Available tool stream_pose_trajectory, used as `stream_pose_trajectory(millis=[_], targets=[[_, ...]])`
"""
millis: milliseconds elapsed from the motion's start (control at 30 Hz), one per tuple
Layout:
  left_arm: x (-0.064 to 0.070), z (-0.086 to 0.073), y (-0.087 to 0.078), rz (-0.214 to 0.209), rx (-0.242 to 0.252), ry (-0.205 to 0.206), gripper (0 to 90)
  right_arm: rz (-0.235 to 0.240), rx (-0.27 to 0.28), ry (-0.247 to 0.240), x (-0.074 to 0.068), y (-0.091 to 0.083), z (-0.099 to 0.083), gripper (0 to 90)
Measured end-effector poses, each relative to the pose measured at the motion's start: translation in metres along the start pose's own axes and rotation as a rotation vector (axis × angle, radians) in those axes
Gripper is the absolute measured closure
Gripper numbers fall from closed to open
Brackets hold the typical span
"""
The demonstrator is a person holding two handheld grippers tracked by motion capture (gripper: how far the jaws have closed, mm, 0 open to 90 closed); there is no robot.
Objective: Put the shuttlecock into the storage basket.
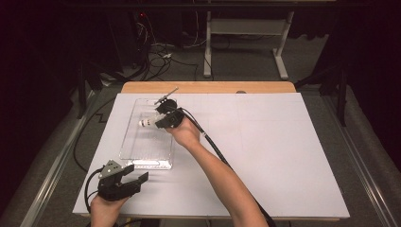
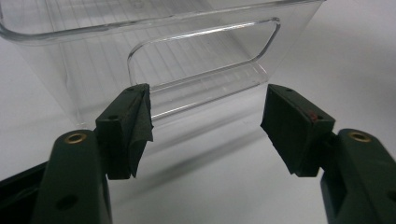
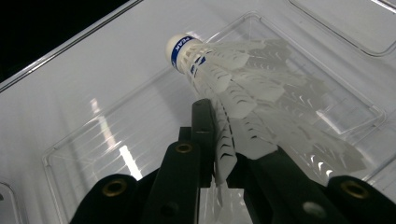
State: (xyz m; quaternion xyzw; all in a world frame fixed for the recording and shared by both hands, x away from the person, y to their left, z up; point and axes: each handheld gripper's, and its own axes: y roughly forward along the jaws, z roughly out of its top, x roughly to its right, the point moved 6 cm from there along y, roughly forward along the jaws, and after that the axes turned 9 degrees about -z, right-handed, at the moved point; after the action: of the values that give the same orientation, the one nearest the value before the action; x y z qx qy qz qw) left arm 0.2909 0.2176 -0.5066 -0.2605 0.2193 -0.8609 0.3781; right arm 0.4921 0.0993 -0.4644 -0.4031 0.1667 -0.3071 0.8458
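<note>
A white shuttlecock (image 3: 224,79) with a blue band on its cork is held over the clear plastic bin (image 1: 137,151). My right gripper (image 3: 229,154) is shut on its feather skirt, cork pointing away from the camera. From above, the right gripper (image 1: 163,120) hangs over the bin's far half, and the shuttlecock (image 1: 146,123) sticks out to its left. My left gripper (image 1: 135,177) rests open near the table's front left, just short of the bin's near wall. Through its jaws I look at the bin's handle cutout (image 2: 201,56); nothing sits between them.
A white sheet (image 1: 265,142) covers the wooden table. A small black and metal tool (image 1: 165,100) lies at the bin's far end. The right gripper's cable (image 1: 213,146) trails along the forearm. Cables and a desk frame (image 1: 246,38) stand on the floor beyond.
</note>
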Motion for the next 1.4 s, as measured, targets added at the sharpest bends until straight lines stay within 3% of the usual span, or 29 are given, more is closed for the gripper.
stream_pose_trajectory(millis=[600, 800, 933, 1200, 1400], targets=[[0.0, 0.0, 0.0, 0.0, 0.002, -0.002, 34.0, -0.001, -0.033, 0.024, 0.001, 0.004, -0.001, 85.7], [0.0, 0.0, -0.001, 0.0, 0.001, -0.001, 34.0, 0.009, -0.058, 0.03, 0.001, 0.012, -0.007, 84.8], [0.0, 0.0, -0.001, 0.0, 0.0, 0.0, 34.0, 0.006, -0.055, 0.014, 0.002, 0.012, -0.007, 84.7], [0.0, 0.0, -0.001, 0.0, 0.002, -0.001, 34.0, 0.005, -0.061, 0.012, 0.001, 0.012, -0.007, 73.6], [0.0, 0.0, -0.001, 0.0, 0.003, -0.002, 34.0, 0.003, -0.075, 0.023, 0.004, 0.007, -0.008, 70.3]])
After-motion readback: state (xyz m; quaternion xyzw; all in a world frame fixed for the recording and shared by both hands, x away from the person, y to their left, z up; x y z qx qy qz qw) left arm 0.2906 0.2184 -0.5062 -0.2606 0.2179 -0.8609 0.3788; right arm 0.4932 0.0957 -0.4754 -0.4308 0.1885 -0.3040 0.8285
